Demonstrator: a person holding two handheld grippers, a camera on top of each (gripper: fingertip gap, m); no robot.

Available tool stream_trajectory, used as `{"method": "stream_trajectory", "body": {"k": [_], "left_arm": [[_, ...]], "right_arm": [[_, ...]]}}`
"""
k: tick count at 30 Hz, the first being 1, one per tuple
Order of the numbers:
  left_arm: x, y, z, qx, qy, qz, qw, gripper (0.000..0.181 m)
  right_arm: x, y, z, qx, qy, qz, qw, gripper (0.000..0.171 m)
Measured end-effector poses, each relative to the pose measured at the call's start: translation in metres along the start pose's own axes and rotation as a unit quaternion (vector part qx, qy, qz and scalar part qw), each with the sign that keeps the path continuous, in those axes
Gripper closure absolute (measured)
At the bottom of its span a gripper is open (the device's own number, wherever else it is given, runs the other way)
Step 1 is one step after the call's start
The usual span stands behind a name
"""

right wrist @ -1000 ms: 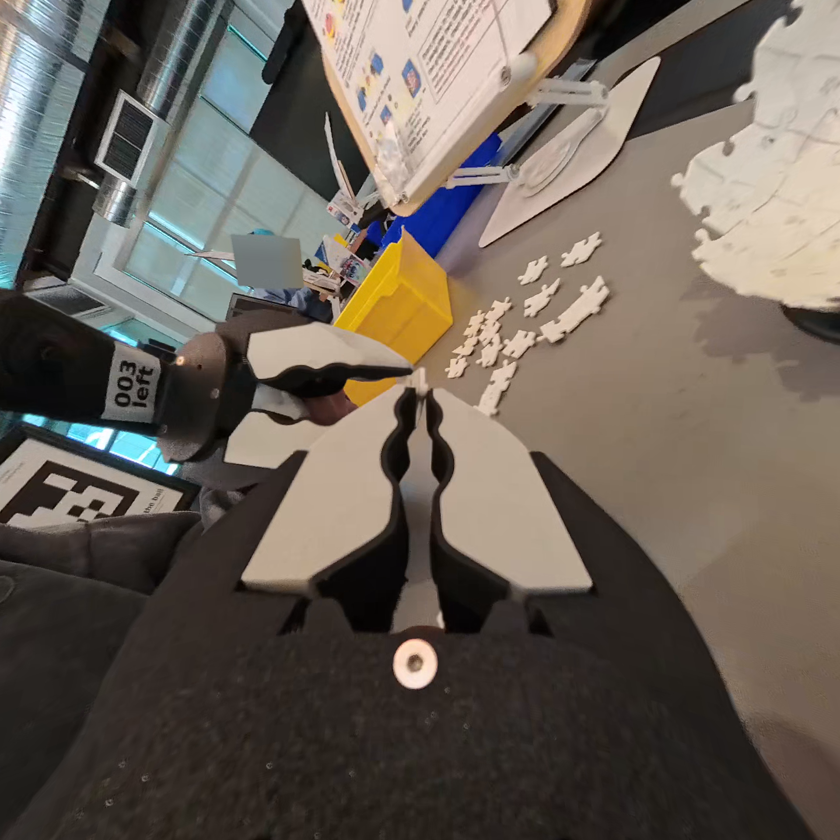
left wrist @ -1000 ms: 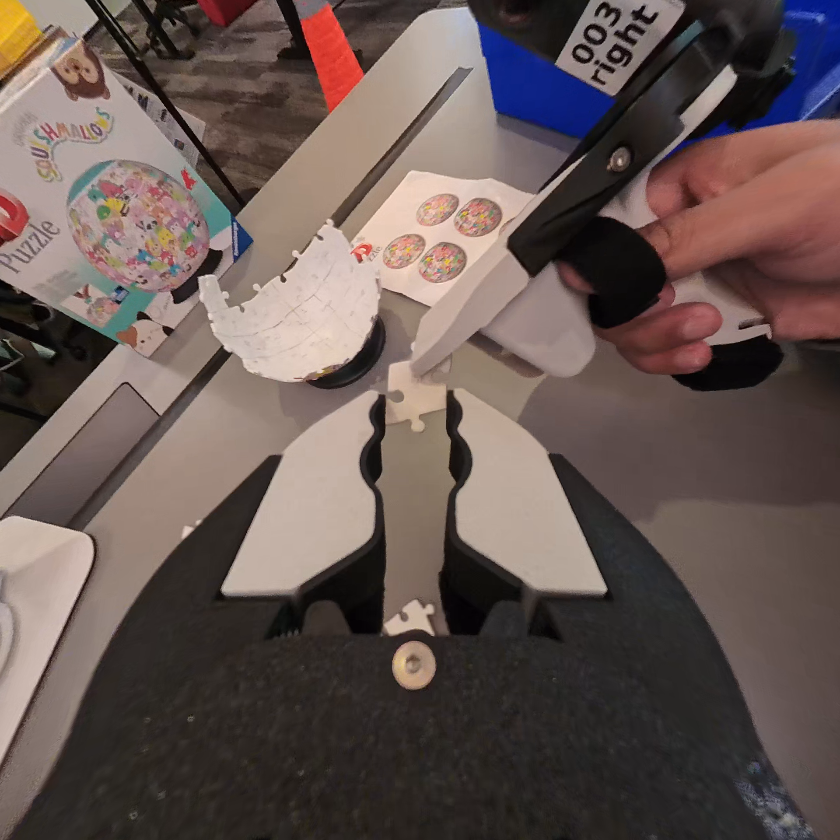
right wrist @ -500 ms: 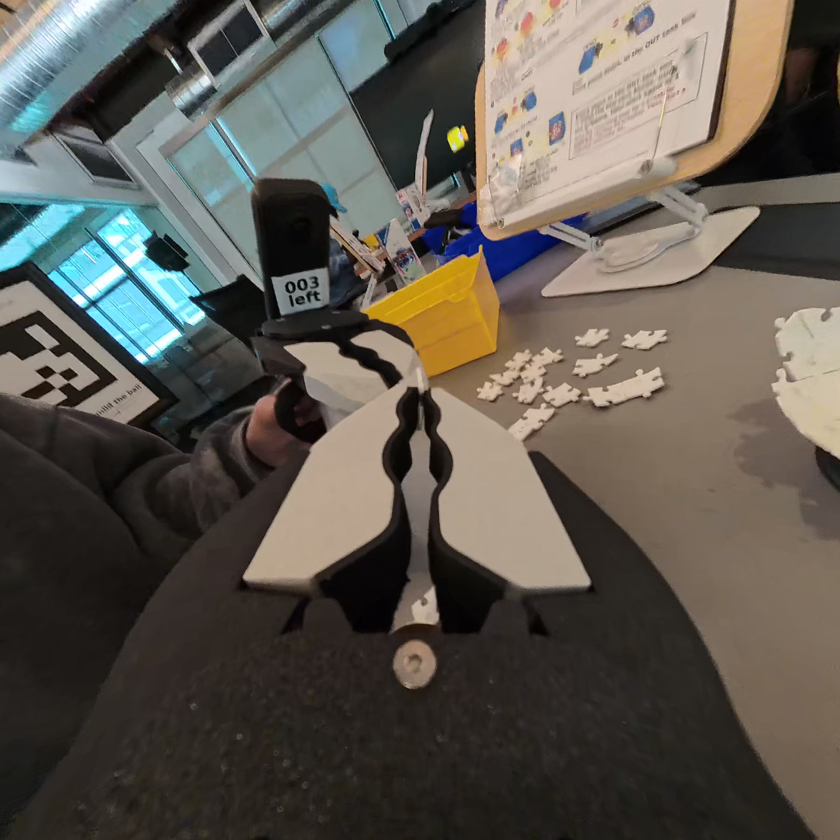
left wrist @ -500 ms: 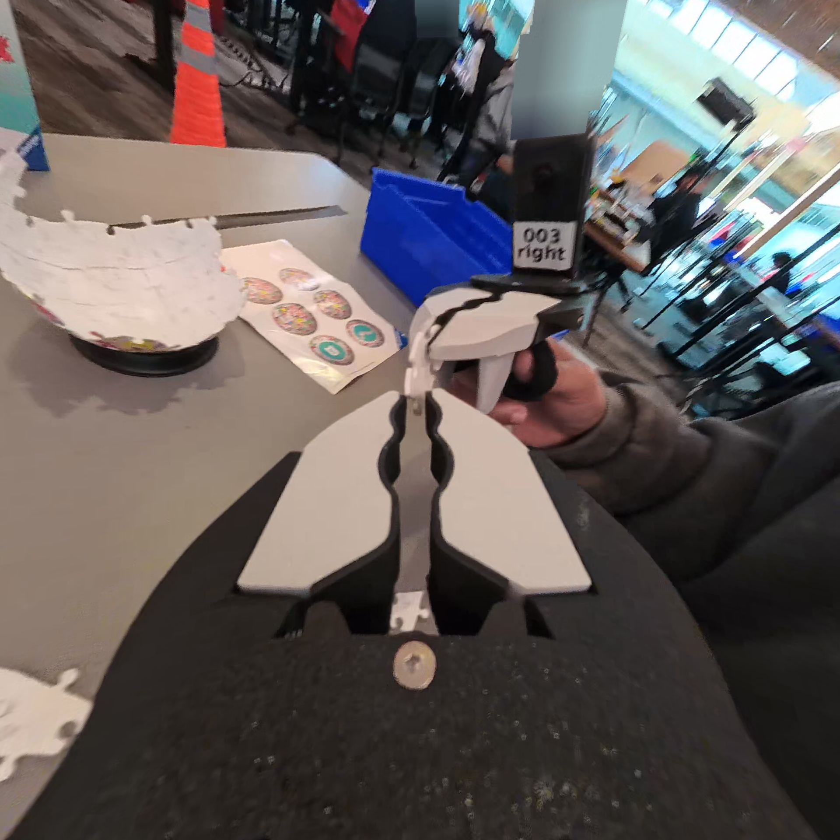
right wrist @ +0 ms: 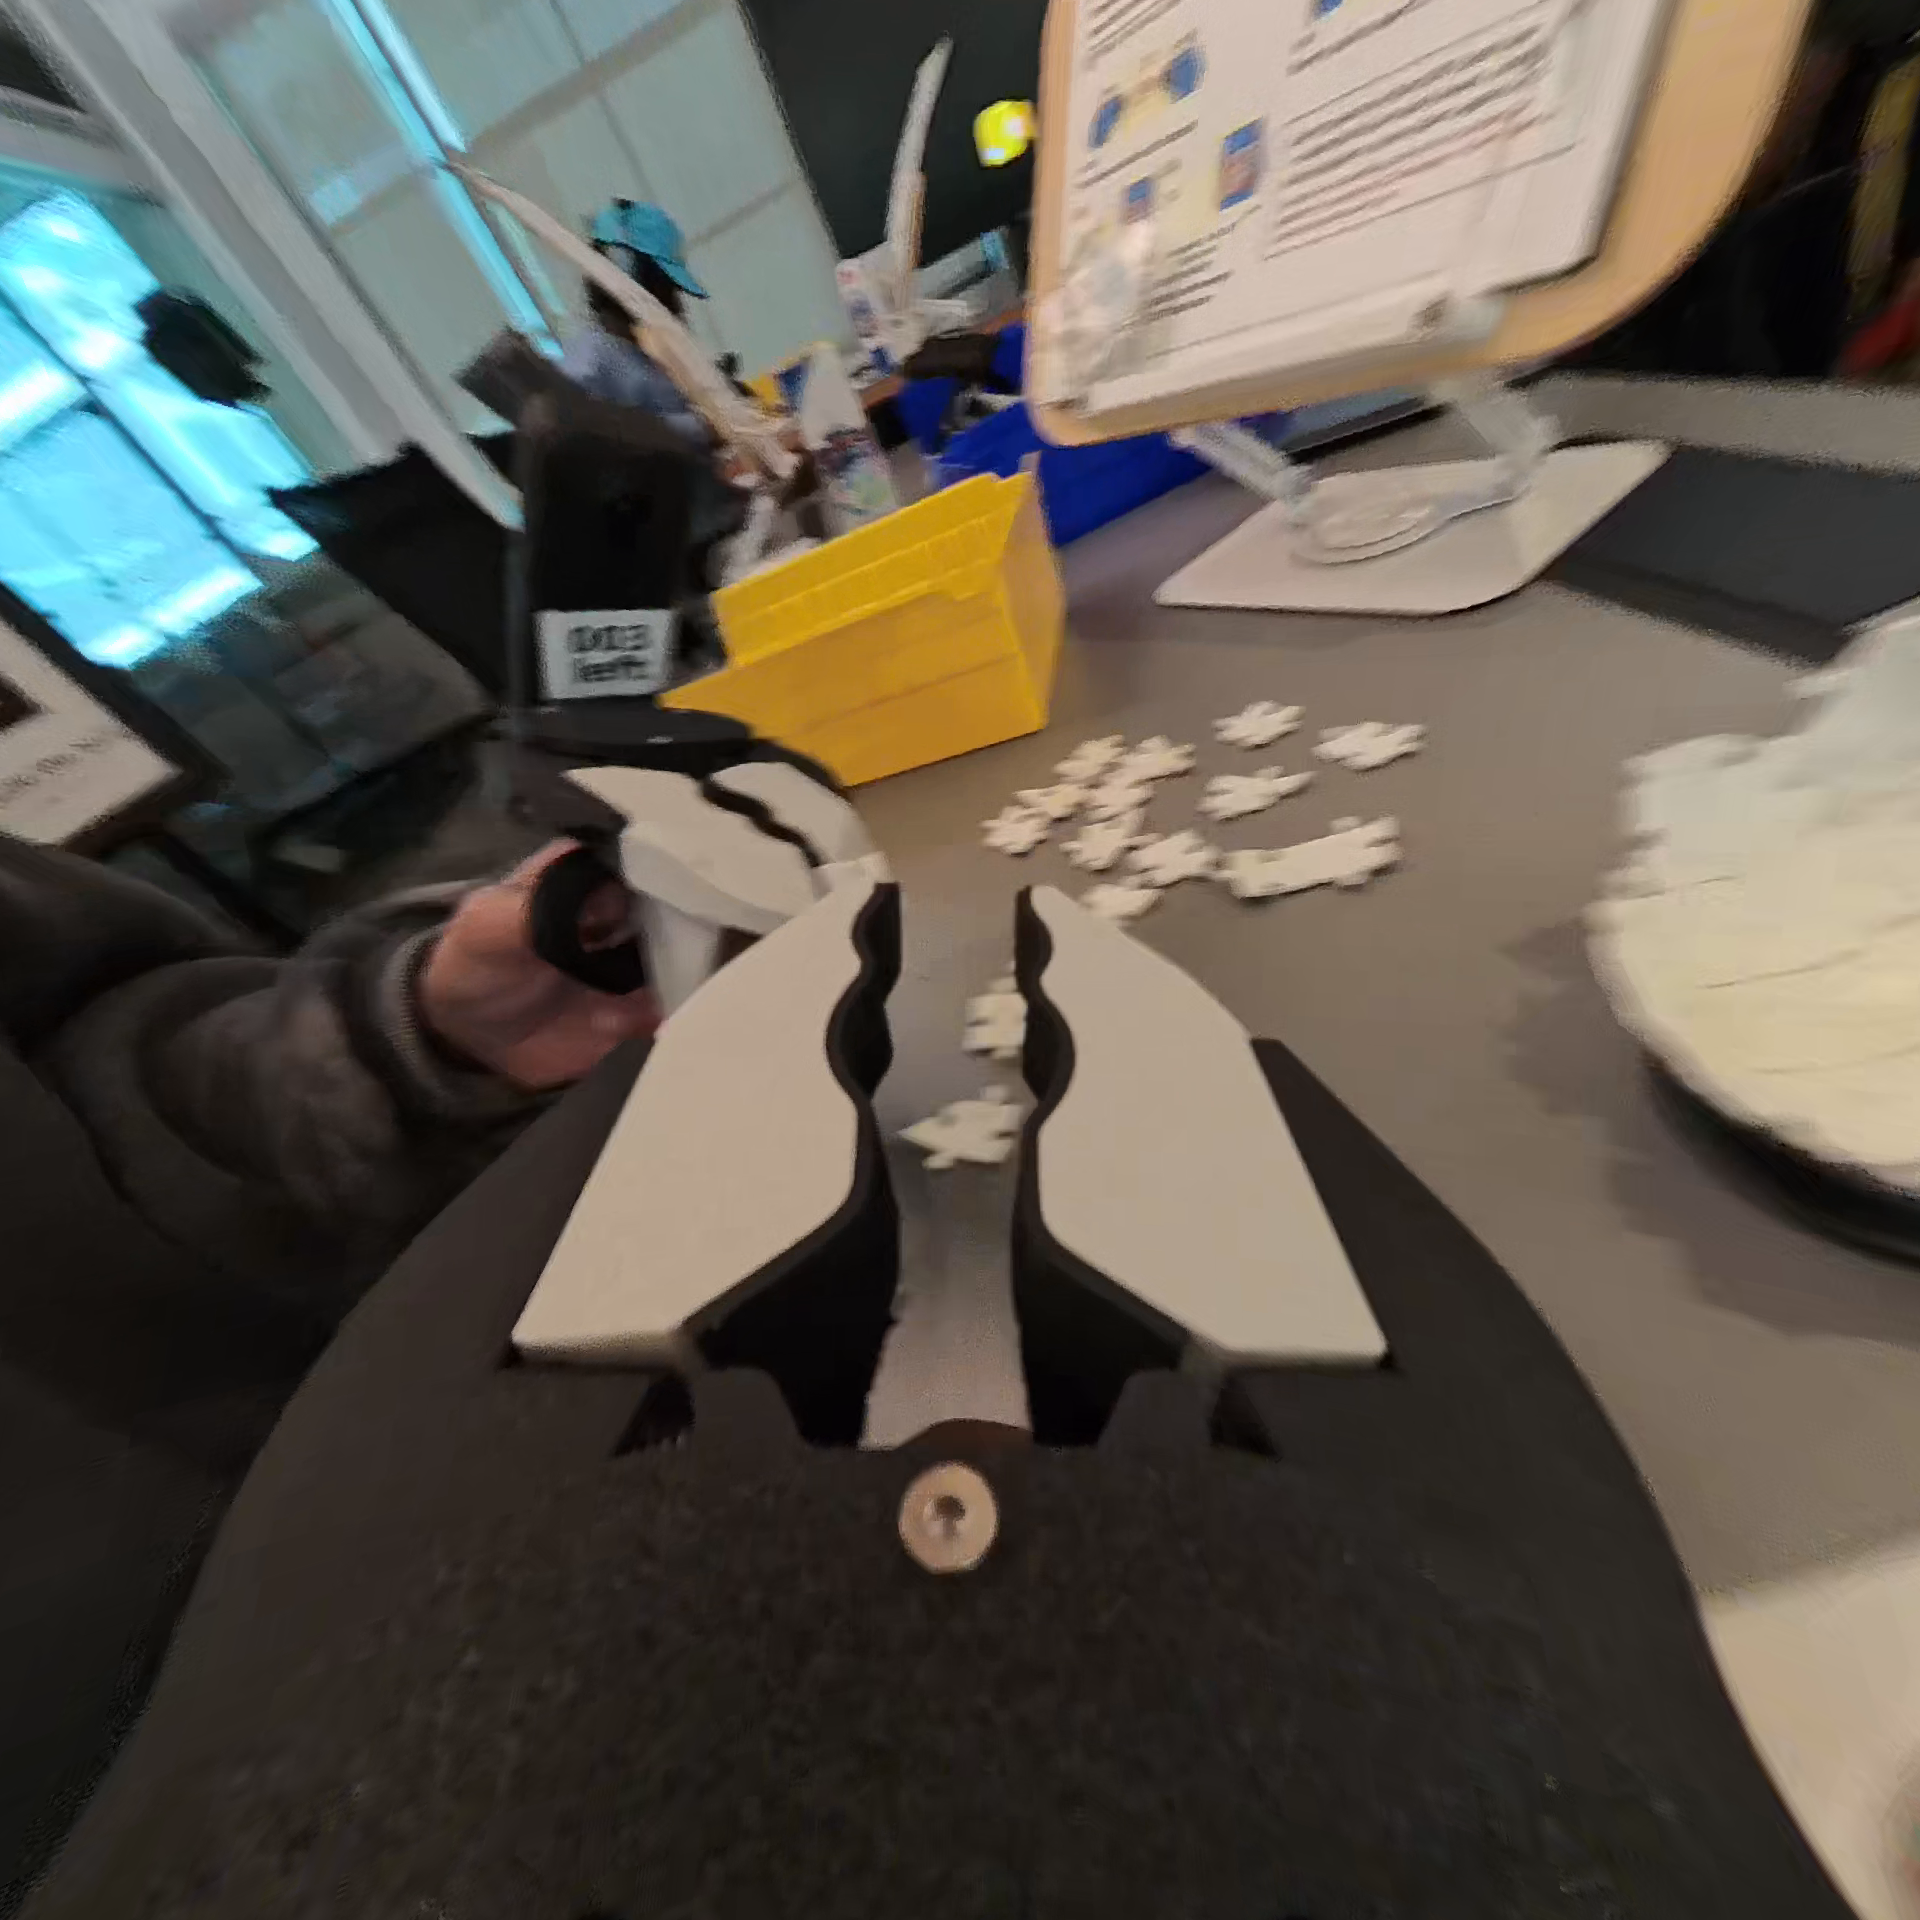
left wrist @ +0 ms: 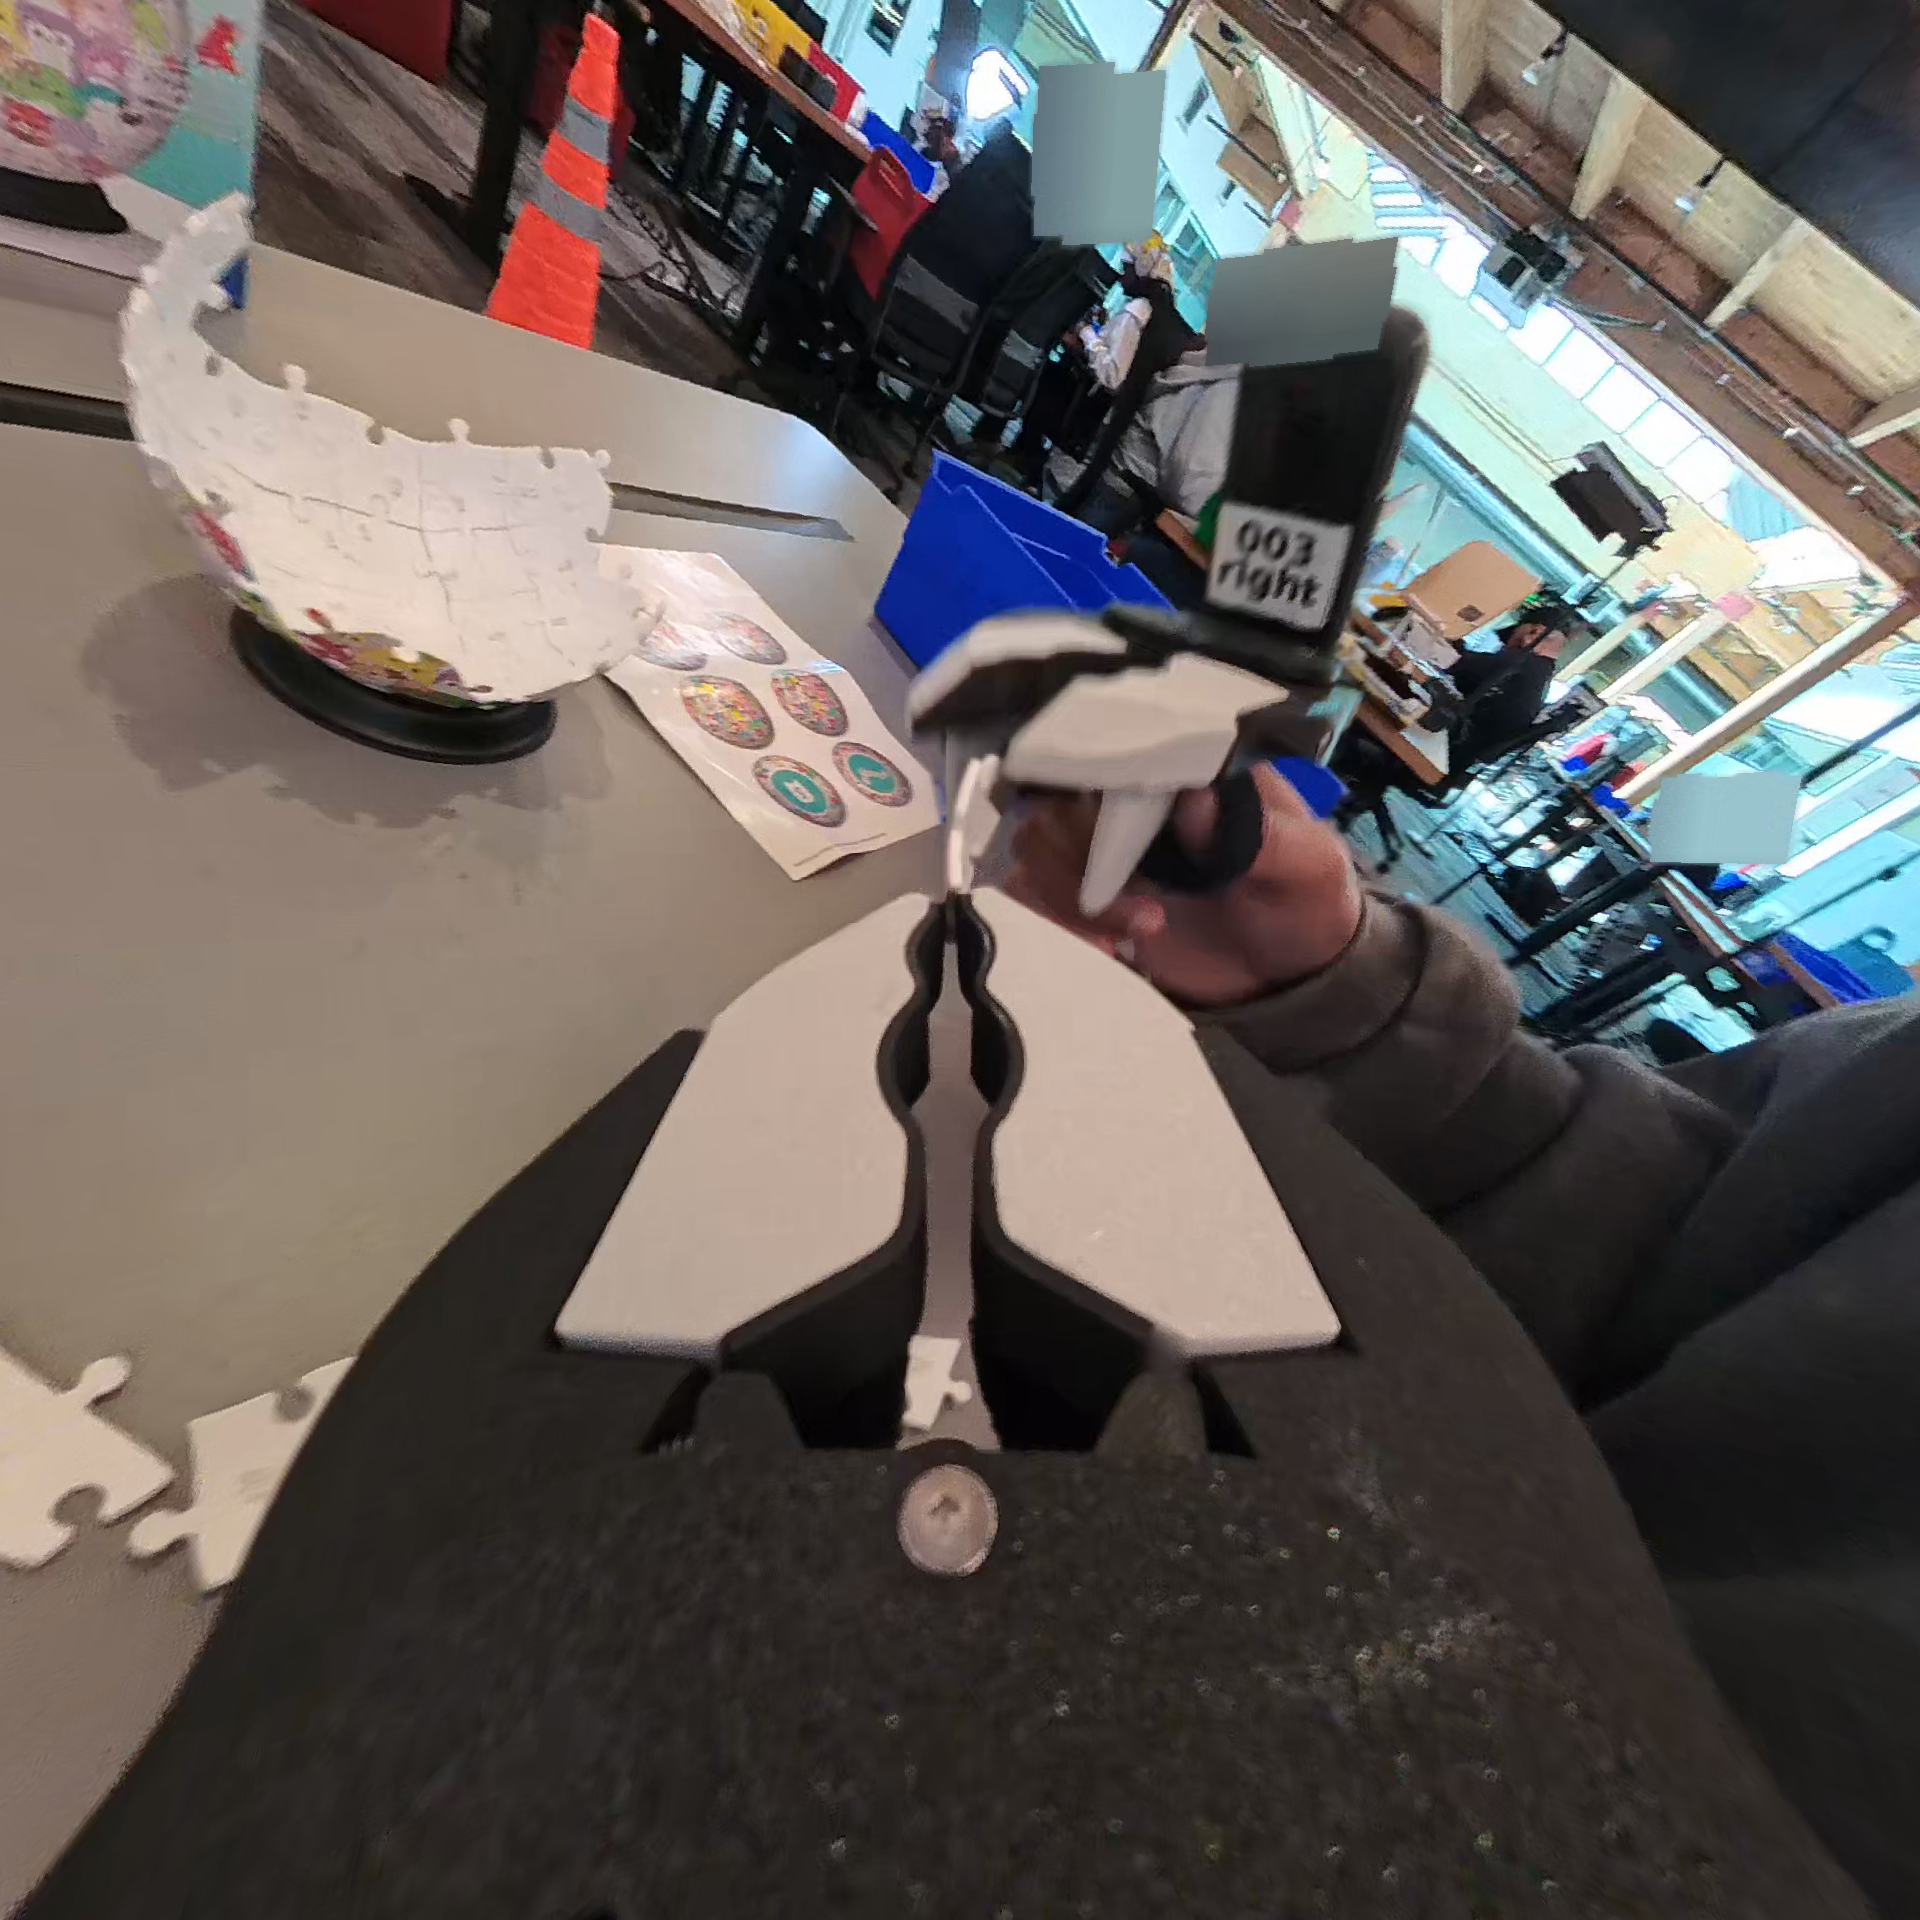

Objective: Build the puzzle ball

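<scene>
One white puzzle piece (left wrist: 966, 831) stands edge-on in my left gripper (left wrist: 948, 914), whose jaws are pinched almost together on its lower edge. Its long axis runs upright, pointing from my fingertips toward the tips of the right gripper (right wrist: 956, 904) just above. Whether those tips touch the piece I cannot tell. Seen this way the piece is a thin pale sliver, slightly blurred, its printed face hidden.

From the right wrist view, the right gripper's jaws are parted by a narrow gap with nothing between them, only table and two loose pieces below.

Well to the left in my left view, the half-built puzzle ball (left wrist: 395, 561) sits on a black ring stand (left wrist: 395, 717) on the grey table (left wrist: 312, 987). It is a tilted bowl, mouth upward, white inside with colour print along its lower outside and knobs along its ragged rim.

A sheet of round pictures (left wrist: 790, 748) lies beside the stand, with a blue bin (left wrist: 997, 582) behind it. More white loose pieces (right wrist: 1195, 821) are scattered near a yellow bin (right wrist: 894, 644).
</scene>
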State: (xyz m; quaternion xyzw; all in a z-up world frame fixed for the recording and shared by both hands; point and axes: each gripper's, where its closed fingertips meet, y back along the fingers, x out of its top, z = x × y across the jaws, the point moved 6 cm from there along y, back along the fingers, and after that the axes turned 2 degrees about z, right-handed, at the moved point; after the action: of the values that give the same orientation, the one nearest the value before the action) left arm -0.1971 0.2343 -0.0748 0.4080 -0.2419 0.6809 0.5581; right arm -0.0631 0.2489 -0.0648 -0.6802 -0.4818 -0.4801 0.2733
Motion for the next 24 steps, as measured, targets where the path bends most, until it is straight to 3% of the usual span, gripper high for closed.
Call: {"method": "stream_trajectory", "body": {"k": [3, 6, 9, 14, 24], "left_arm": [[-0.002, 0.006, -0.008, 0.042, -0.037, -0.012, 0.998, 0.180], [-0.004, 0.010, -0.014, 0.072, -0.064, -0.025, 0.995, 0.180], [-0.004, 0.012, -0.014, 0.062, -0.060, -0.027, 0.996, 0.180], [-0.009, 0.014, -0.019, 0.079, -0.081, -0.048, 0.992, 0.180], [-0.006, 0.017, -0.019, 0.071, -0.072, -0.045, 0.994, 0.180]], "right_arm": [[0.038, 0.031, 0.056, -0.185, 0.033, 0.005, 0.982, 0.149], [0.051, 0.056, 0.125, -0.343, -0.009, -0.072, 0.936, 0.146], [0.048, 0.050, 0.164, -0.358, -0.054, -0.149, 0.920, 0.149], [0.044, 0.036, 0.183, -0.364, -0.022, -0.239, 0.900, 0.154], [0.025, 0.030, 0.190, -0.384, -0.077, -0.284, 0.875, 0.165]]}}
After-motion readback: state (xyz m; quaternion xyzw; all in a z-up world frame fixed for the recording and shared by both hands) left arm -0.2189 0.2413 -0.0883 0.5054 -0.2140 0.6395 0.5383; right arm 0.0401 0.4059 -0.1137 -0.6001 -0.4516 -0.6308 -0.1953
